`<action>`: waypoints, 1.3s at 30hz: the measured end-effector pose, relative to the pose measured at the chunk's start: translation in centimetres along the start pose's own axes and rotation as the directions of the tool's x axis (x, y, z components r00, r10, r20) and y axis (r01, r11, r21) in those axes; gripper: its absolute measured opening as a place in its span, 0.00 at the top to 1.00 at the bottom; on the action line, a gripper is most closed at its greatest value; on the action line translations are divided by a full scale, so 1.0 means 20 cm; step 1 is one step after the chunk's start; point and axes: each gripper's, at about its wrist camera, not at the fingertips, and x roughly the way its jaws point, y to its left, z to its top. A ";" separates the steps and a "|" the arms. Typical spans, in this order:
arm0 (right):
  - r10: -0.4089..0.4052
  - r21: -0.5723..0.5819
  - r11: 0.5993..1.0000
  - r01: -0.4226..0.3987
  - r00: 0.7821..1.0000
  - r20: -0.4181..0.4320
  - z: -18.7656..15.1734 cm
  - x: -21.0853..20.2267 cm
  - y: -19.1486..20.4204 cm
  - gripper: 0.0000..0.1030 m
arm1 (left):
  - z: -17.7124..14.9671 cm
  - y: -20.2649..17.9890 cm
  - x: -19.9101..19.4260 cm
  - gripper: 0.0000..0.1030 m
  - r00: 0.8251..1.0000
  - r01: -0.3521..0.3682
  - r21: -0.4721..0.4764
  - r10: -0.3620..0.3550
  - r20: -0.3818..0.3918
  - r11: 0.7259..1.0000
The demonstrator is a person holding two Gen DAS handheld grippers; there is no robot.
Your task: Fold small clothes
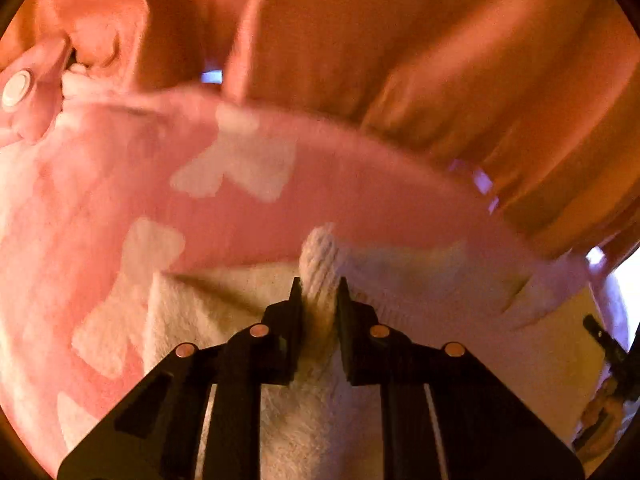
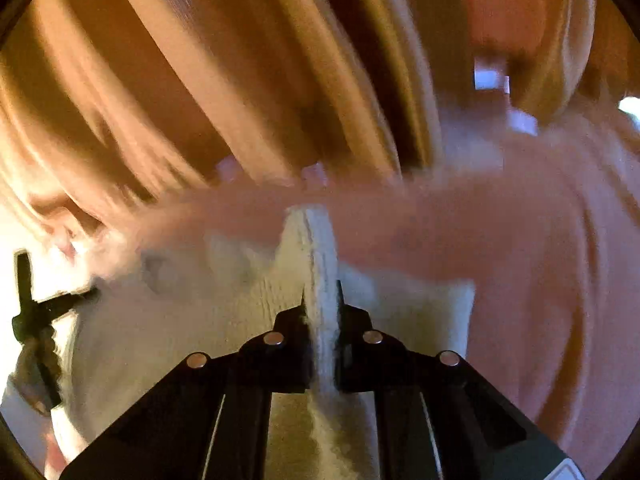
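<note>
A small pink fleece garment (image 1: 340, 200) with white patches and a cream fuzzy lining (image 1: 420, 280) fills the left wrist view. My left gripper (image 1: 319, 292) is shut on a pinched fold of the cream lining. A pink strap with a white snap button (image 1: 16, 87) shows at the far left. In the right wrist view my right gripper (image 2: 321, 300) is shut on another cream edge of the same garment (image 2: 540, 240), which is blurred. Each view shows the other gripper at its edge, the right gripper (image 1: 608, 352) and the left gripper (image 2: 36, 312), holding the cloth.
Orange pleated fabric (image 1: 460, 40), like a curtain, hangs behind the garment and also shows in the right wrist view (image 2: 200, 60). Small bright gaps of light show along its lower edge.
</note>
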 end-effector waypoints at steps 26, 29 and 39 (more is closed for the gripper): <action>0.097 -0.240 0.955 -0.173 0.949 -0.300 -0.74 -0.13 0.64 0.96 | -0.78 -0.46 -0.33 0.58 0.997 0.053 0.327 -0.034 -0.064 0.944; -0.068 -0.141 0.989 0.035 0.968 -0.241 -0.67 -0.24 0.26 0.97 | -0.78 -0.18 -0.39 0.59 0.996 -0.072 0.296 0.086 -0.034 0.952; -0.021 -0.158 0.987 -0.012 0.979 -0.204 -0.60 -0.34 0.41 0.90 | -0.71 -0.26 -0.40 0.57 0.997 -0.035 0.212 0.048 -0.058 0.977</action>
